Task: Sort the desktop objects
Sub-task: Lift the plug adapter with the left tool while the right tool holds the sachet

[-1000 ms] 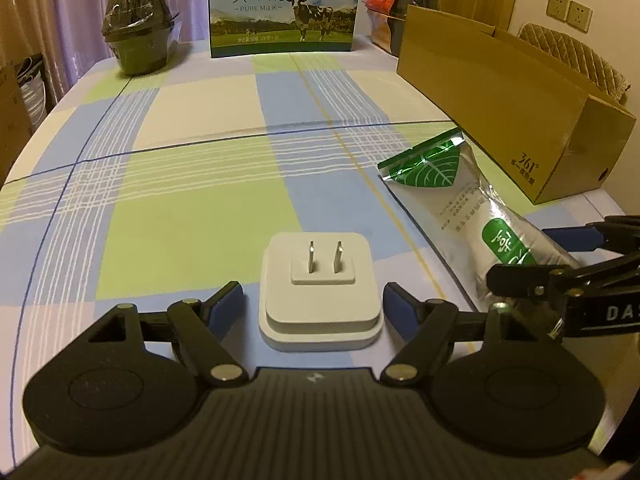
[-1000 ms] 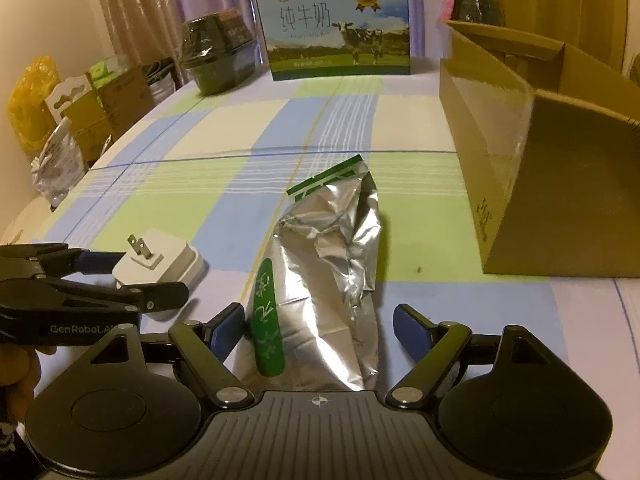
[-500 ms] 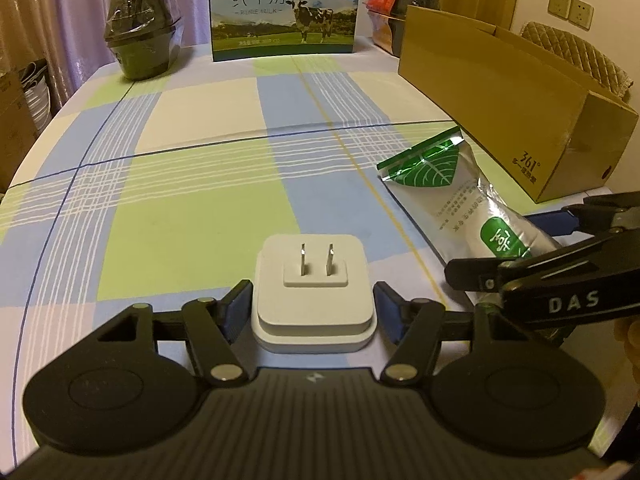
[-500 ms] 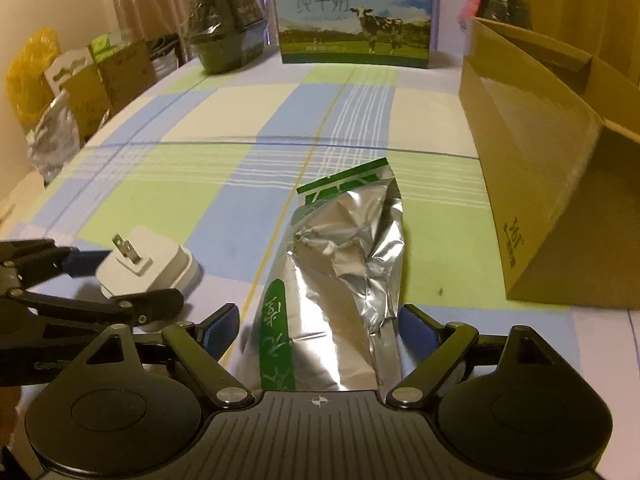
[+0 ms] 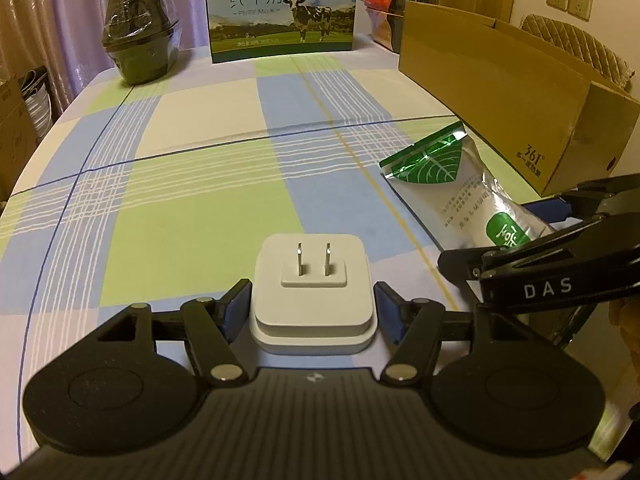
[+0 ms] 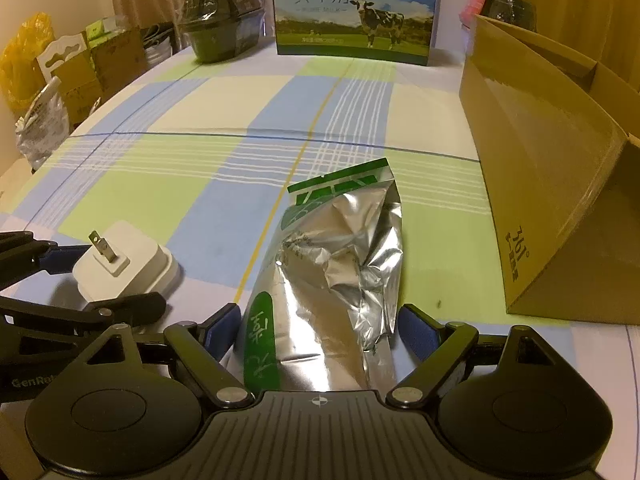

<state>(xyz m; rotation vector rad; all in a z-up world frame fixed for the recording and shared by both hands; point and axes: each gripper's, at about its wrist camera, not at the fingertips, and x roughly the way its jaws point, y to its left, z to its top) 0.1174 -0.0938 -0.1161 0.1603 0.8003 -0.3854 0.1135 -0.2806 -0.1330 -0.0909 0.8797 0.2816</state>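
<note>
At the far left of the checked blue, green and cream tablecloth (image 5: 192,208), a dark, film-wrapped plastic tub (image 5: 140,54) stood in the same place as before, with the blue and green milk carton printed with a cow (image 5: 282,6) to its right.

The left gripper (image 5: 313,308) had drawn its blue pads in over the past second. One second earlier they stood well clear of the white square two-pin plug adapter (image 5: 313,300); now each pad (image 5: 236,310) lay against a side of the adapter's base, pinching it. The adapter rested flat on the cloth with its pins up, near the table's front edge.

The right gripper (image 6: 320,326) had moved forward along the crumpled silver foil pouch with green printing (image 6: 336,276). Its jaws were spread on either side of the pouch's lower end. The left pad (image 6: 224,330) was close to or touching the foil; I could not tell which. The right pad (image 6: 416,330) stood just apart from the foil. The pouch lay flat to the right of the adapter, its green sealed end pointing away, in the same position as before.

At the far right the open brown cardboard box marked 361° (image 6: 560,184) stood unmoved, just beside the pouch.
</note>
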